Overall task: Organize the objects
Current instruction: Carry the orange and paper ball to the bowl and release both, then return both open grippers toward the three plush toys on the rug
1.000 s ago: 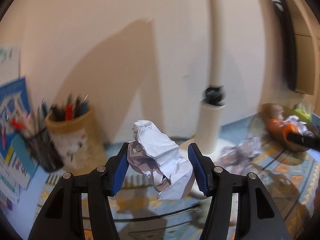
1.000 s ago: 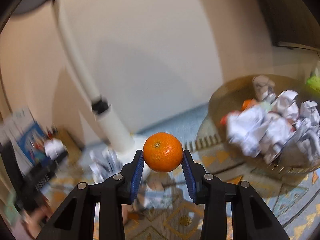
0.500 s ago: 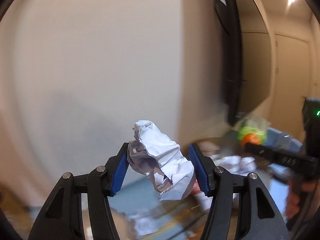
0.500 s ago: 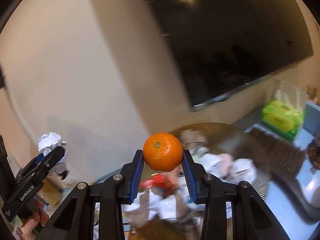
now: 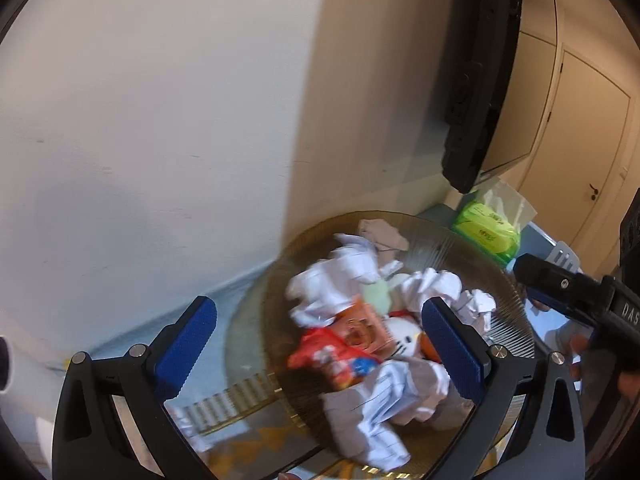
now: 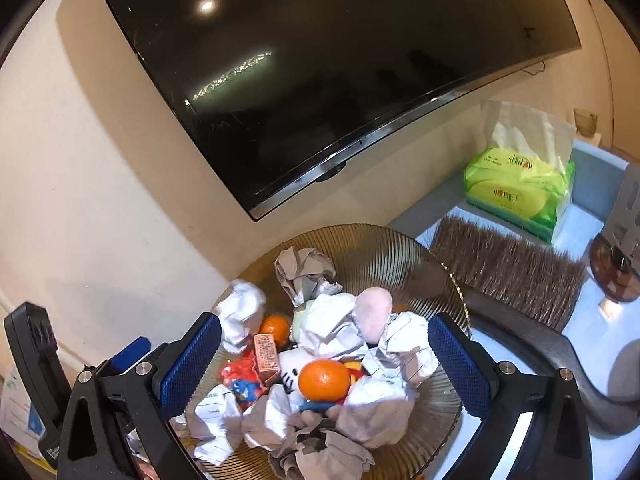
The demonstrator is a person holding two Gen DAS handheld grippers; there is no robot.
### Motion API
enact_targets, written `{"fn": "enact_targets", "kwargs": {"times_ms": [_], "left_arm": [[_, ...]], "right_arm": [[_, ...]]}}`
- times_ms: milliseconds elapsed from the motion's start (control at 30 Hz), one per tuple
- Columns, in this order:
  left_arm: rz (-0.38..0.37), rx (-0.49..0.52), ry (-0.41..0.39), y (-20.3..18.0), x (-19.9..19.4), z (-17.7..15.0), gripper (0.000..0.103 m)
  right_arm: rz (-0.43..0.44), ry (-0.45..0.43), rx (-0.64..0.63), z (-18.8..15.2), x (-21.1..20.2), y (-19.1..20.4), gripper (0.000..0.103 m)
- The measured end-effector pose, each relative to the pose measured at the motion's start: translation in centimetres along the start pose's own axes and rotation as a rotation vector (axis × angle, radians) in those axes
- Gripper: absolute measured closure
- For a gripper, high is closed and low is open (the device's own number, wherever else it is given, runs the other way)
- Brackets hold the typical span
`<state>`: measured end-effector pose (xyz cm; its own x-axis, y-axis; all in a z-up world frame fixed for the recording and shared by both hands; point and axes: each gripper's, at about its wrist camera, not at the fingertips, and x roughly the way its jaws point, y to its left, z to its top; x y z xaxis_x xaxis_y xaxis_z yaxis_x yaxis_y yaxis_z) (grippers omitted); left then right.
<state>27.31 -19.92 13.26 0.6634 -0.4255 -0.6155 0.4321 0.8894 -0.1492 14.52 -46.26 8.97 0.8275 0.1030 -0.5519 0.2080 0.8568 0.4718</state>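
bowl (image 6: 400, 248) heaped full, television (image 6: 320, 60) overhanging, brush (image 6: 508, 268) alongside

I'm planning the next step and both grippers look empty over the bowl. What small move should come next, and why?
Probably lift both grippers up and away from the bowl. The left gripper and right gripper are open and hold nothing, and an orange lies among crumpled paper in the bowl.

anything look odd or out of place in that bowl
Yes. The ribbed bowl is heaped with crumpled paper, yet two oranges, a snack packet and a plush toy sit among it.
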Motion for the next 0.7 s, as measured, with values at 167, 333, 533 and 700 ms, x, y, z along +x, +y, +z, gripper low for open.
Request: {"fn": "enact_targets", "kwargs": {"times_ms": [167,333,533,700], "left_arm": [[0.037,0.003,-0.055,1.2,-4.0,-0.1,0.0],[0.037,-0.095,-0.047,5.3,-9.4,-0.7,0.0],[0.193,-0.12,-0.049,10.0,-14.7,-3.5,0.0],[0.258,-0.126,0.0,12.8,-16.4,-8.2,0.0]], "right_arm": [[0.016,-0.011,-0.047,-0.6,-0.9,3.3,0.0],[0.06,0.008,-0.134,-1.7,-1.3,7.6,0.0],[0.121,0.044,-0.227,-4.8,-1.5,13.0,0.0],[0.158,0.104,-0.336,-8.6,-0.6,17.3,0.0]]}}
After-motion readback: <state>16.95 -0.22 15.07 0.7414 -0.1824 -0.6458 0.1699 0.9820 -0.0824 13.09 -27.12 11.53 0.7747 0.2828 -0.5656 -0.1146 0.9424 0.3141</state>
